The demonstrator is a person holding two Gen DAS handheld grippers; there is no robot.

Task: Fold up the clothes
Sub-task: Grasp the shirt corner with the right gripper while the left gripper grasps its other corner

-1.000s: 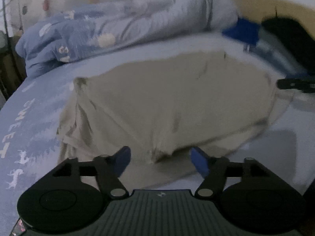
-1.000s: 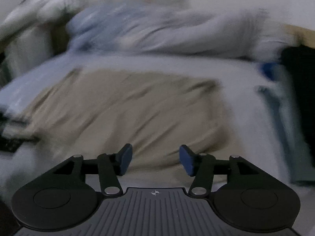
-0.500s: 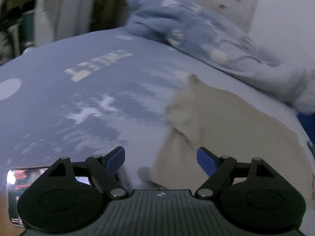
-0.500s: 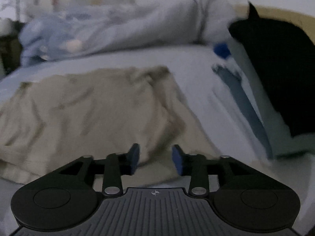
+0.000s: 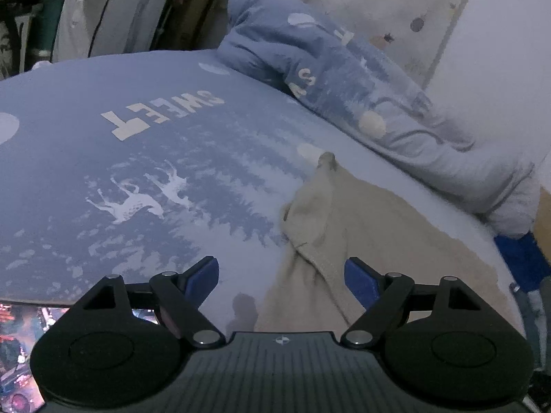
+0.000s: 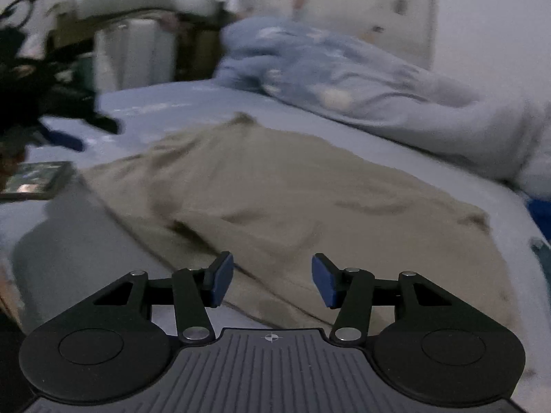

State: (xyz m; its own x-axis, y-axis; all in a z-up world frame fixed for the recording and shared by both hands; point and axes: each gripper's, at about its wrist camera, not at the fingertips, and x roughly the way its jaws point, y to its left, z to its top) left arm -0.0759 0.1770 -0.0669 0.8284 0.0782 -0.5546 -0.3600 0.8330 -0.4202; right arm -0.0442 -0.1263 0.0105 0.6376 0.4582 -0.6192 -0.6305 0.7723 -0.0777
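The beige garment point(image 6: 282, 192) is lying spread out on the blue printed bedsheet point(image 5: 103, 158), kinda rumpled, with a fold ridge running across its near part in your right wrist view; in your left wrist view you only get its left side point(image 5: 347, 227), with a hemmed edge curling right in front of the gripper and a little peak of cloth sticking up at the far corner

Your left gripper point(image 5: 281, 277) has its fingers spread wide; the blue pads aren't touching anything, though that hemmed edge sits low between them, closer to the right-hand pad point(image 5: 360, 280); the left-hand pad is over bare sheet

Your right gripper point(image 6: 272, 280) is hovering over the near edge of the garment, jaws opening a bit, roughly halfway apart; cloth is under the gap but nothing is pinched, pads are clear of it

Further out: the sheet has "SWEET" and some white deer printed on it; a bunched blue and pale duvet point(image 5: 344, 79) is piled along the far side of the bed, just beyond the garment; behind it there's a light curtain point(image 5: 378, 10) with little fruit prints; a phone or tablet with a lit screen point(image 6: 34, 180) lies on the bed off to the left of the garment in the right view; that whole view is pretty blurry, so the dark stuff at far left I can't make out
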